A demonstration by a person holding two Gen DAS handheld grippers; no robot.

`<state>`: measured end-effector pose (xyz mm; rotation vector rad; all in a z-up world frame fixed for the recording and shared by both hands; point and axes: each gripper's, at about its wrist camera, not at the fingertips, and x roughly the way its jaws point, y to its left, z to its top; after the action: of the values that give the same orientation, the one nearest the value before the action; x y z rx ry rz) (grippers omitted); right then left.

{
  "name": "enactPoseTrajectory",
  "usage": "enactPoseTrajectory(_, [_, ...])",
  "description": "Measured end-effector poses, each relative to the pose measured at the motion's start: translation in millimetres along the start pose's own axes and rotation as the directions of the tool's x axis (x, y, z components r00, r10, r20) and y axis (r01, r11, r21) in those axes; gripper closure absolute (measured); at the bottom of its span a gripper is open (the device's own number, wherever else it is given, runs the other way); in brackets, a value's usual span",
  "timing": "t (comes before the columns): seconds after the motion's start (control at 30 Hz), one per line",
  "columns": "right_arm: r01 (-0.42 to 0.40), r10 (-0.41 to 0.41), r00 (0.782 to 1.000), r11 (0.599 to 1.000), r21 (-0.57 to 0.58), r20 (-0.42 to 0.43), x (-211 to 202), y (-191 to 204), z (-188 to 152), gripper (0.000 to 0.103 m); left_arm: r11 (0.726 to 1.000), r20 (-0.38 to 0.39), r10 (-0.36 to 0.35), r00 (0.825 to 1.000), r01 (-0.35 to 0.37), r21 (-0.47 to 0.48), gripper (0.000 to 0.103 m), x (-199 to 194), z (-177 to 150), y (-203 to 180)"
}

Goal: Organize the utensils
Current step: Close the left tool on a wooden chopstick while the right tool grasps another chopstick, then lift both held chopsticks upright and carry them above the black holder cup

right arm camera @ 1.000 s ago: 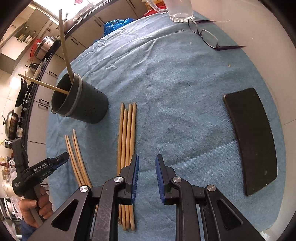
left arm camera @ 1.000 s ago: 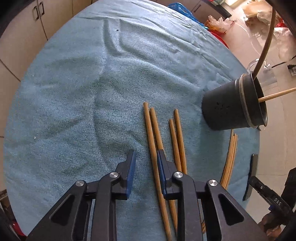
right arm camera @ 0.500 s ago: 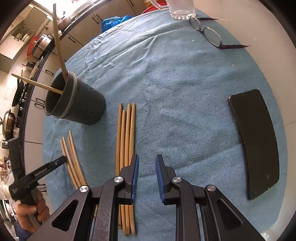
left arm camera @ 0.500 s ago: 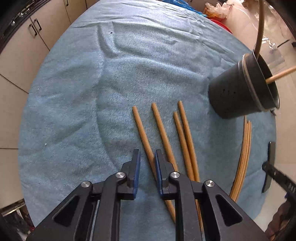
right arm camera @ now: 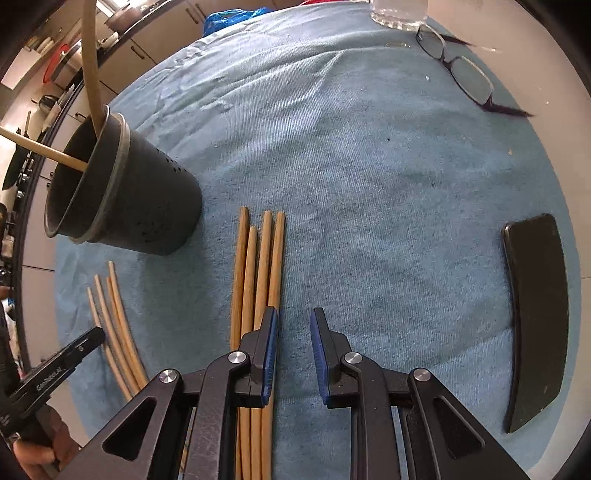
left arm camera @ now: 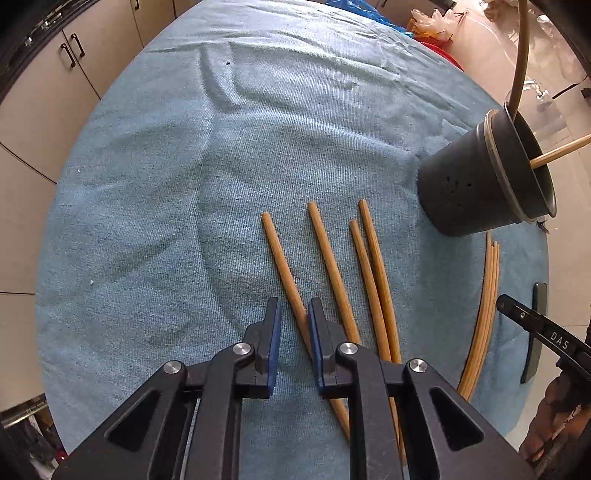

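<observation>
Several wooden chopsticks (left arm camera: 328,254) lie on the blue cloth in front of my left gripper (left arm camera: 293,317). The leftmost chopstick (left arm camera: 282,258) runs between its jaws, which stand a narrow gap apart and do not clearly clamp it. A dark utensil cup (left arm camera: 480,181) stands to the right with two sticks in it. My right gripper (right arm camera: 293,325) is open and empty, just right of a second group of chopsticks (right arm camera: 258,277). The cup (right arm camera: 122,199) stands to its upper left.
A black phone (right arm camera: 535,314) lies at the right on the blue cloth (right arm camera: 369,166). Glasses (right arm camera: 461,74) and a clear glass (right arm camera: 399,14) are at the far edge. Kitchen cabinets (left arm camera: 55,74) stand beyond the table.
My left gripper has narrowed its jaws around the leftmost chopstick, which has swung apart from its neighbour. My right gripper has moved slightly forward and stayed open.
</observation>
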<state>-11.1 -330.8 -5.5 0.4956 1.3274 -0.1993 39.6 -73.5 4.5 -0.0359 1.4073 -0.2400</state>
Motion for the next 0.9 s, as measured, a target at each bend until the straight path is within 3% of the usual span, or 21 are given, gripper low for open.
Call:
enactPoseTrajectory(0.37, [0.028,-0.029,0.999,0.999,-0.040,-0.025,5.8,15.7,8.6,0.083,1.000,0.005,0.013,1.000,-0.013,0.006,0.088,0.3,2.4,-5.1])
enactPoseTrajectory(0.67, [0.118,-0.121,0.992,0.989,-0.093,-0.023,14.3,30.5,15.0,0.086,0.999,0.015,0.036,0.999,-0.036,0.021,0.087,1.8,5.3,-6.5])
enactPoseTrajectory(0.7, [0.134,-0.137,0.990,0.984,-0.118,-0.014,15.8,36.0,16.2,0.087,0.999,0.022,0.044,0.999,-0.045,0.029,0.087,1.9,5.2,-7.8])
enactPoseTrajectory(0.73, [0.136,-0.139,0.990,0.982,-0.129,-0.008,16.8,39.3,18.0,0.094,0.998,0.032,0.050,0.998,-0.051,0.033,0.093,1.7,4.5,-8.0])
enactPoseTrajectory(0.8, [0.119,-0.120,0.993,0.985,-0.122,-0.001,17.0,36.9,20.0,0.096,0.998,0.057,0.044,0.997,-0.046,0.033,0.095,0.5,1.9,-5.7])
enactPoseTrajectory(0.9, [0.029,-0.029,1.000,0.996,-0.081,0.003,13.4,29.3,17.2,0.096,0.999,0.080,-0.053,0.995,0.053,0.002,0.097,-5.8,-4.2,5.2])
